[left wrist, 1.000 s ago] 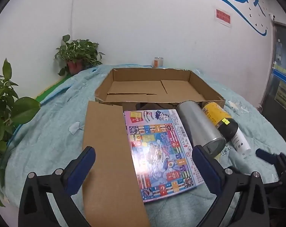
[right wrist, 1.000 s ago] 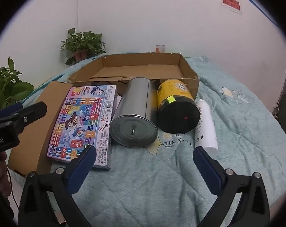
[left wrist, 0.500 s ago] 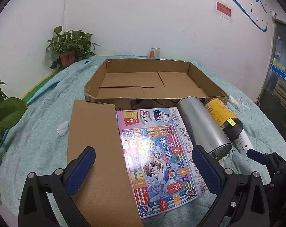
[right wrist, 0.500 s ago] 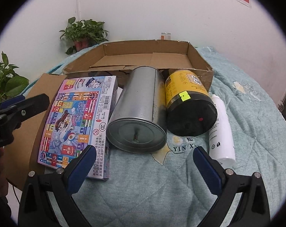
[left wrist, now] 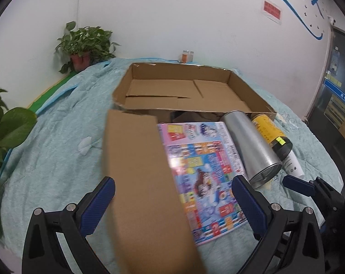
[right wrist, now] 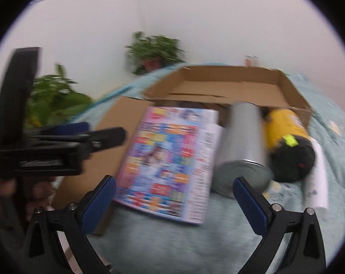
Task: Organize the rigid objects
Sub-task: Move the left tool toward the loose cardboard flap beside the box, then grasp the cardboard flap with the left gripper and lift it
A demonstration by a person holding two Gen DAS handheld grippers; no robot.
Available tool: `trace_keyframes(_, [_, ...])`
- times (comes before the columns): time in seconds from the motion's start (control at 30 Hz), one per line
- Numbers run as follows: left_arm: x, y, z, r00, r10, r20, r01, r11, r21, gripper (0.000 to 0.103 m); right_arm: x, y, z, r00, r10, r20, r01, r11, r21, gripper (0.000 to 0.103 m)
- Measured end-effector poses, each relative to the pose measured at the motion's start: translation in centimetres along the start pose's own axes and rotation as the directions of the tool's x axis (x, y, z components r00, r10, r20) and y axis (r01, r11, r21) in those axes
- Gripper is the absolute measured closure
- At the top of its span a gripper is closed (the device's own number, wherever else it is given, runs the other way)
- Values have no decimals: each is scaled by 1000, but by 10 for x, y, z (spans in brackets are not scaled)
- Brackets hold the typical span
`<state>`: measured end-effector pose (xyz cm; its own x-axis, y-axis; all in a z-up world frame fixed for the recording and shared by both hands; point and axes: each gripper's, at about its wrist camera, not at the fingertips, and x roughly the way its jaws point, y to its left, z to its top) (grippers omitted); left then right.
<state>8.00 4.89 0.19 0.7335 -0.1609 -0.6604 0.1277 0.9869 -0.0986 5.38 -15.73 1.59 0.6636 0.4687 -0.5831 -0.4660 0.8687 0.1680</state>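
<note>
Nothing is sitting in the cardboard box (left wrist: 184, 91) yet; game box (left wrist: 202, 173), silver can (left wrist: 250, 146), yellow jar (left wrist: 270, 134) and white bottle (left wrist: 293, 164) are lying before it; left tongs (left wrist: 172, 203) and right tongs (right wrist: 174, 203) are gaping empty.

My left gripper (left wrist: 172, 202) is level with its fingers (left wrist: 97, 205) spread wide, nothing between them. My right gripper (right wrist: 174, 202) is spread equally wide and empty, just beside it.

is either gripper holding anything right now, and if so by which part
Nothing is held. The left gripper and right gripper are both open, above the colourful game box, which lies on the blanket.
</note>
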Motion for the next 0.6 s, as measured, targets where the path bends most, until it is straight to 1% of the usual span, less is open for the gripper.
trace_keyframes(0.07, [-6,20,-4,1000,-3,-17,2,999,-39,0,4,11,3,996,83,-15,-83,996,-33,1])
trace_keyframes(0.1, [-8,31,-7,1000,-13,-24,11,998,-64,0,10,17,4,989,140,-44,-141,989,-33,1])
trace_keyframes(0.17, [-10,54,-15,998,-43,-43,37,991,-130,0,23,23,7,968,230,-97,-230,973,7,2])
trace_keyframes(0.27, [-5,80,-28,988,-126,-84,105,969,-222,1,49,34,9,933,309,-184,-300,951,74,3])
trace_keyframes(0.3, [-1,87,-34,980,-171,-105,141,959,-247,3,57,38,9,926,314,-210,-303,949,82,5])
trace_keyframes(0.33, [2,89,-38,974,-196,-113,162,953,-258,7,63,43,9,920,316,-234,-303,949,88,10])
trace_keyframes(0.37, [4,92,-42,968,-221,-120,183,946,-269,10,71,45,8,912,317,-259,-302,948,96,11])
trace_keyframes(0.4, [8,95,-47,960,-247,-130,203,938,-281,18,79,48,7,905,315,-285,-297,949,106,11])
trace_keyframes(0.43, [12,99,-52,951,-268,-152,215,931,-296,23,83,49,6,903,312,-296,-292,950,110,11])
trace_keyframes(0.5, [14,100,-57,947,-287,-146,232,922,-310,23,87,57,7,904,306,-299,-293,952,89,11])
trace_keyframes(0.6, [13,110,-61,936,-319,-149,261,912,-316,23,88,63,8,897,313,-310,-306,949,75,11])
